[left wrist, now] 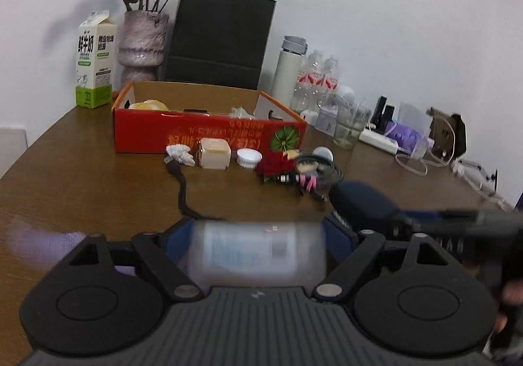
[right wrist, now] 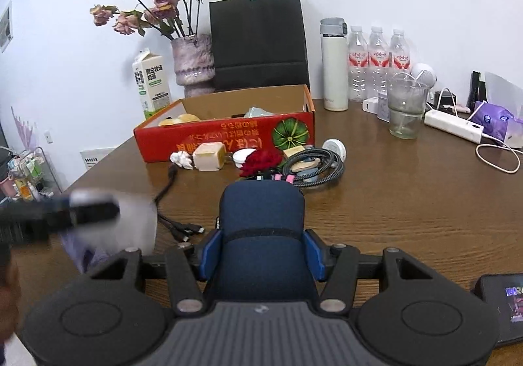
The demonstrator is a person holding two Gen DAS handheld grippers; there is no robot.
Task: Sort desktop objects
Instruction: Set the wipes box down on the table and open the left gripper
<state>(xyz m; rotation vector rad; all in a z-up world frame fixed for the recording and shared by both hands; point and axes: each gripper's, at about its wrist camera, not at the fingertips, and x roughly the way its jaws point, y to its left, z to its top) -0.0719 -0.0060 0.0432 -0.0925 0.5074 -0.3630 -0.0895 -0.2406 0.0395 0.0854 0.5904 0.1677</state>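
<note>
Mid-sort, both hands loaded. The left tool (left wrist: 258,254) has a pale, blurred cylindrical bottle (left wrist: 258,254) lying crosswise between its blue pads; its jaws stand very wide, and motion blur hides whether the pads press on the bottle or have let go. The right tool (right wrist: 261,254) is closed on a dark blue padded case (right wrist: 261,218), clamped at both flanks and held above the near part of the brown table (right wrist: 408,212). Toward the far edge stands the open red cardboard box (right wrist: 228,137), already holding a few items. Just before its front wall lie the unsorted things: a crumpled white wad (right wrist: 181,159), a beige cube (right wrist: 209,156), a white cap (right wrist: 243,156), a red rose (right wrist: 261,160) and a coiled braided cable (right wrist: 313,166), with a black multi-head lead (right wrist: 183,225) trailing toward the near edge. Judged next move: carry each load over the front wall, clear of the clutter, then release inside.
</note>
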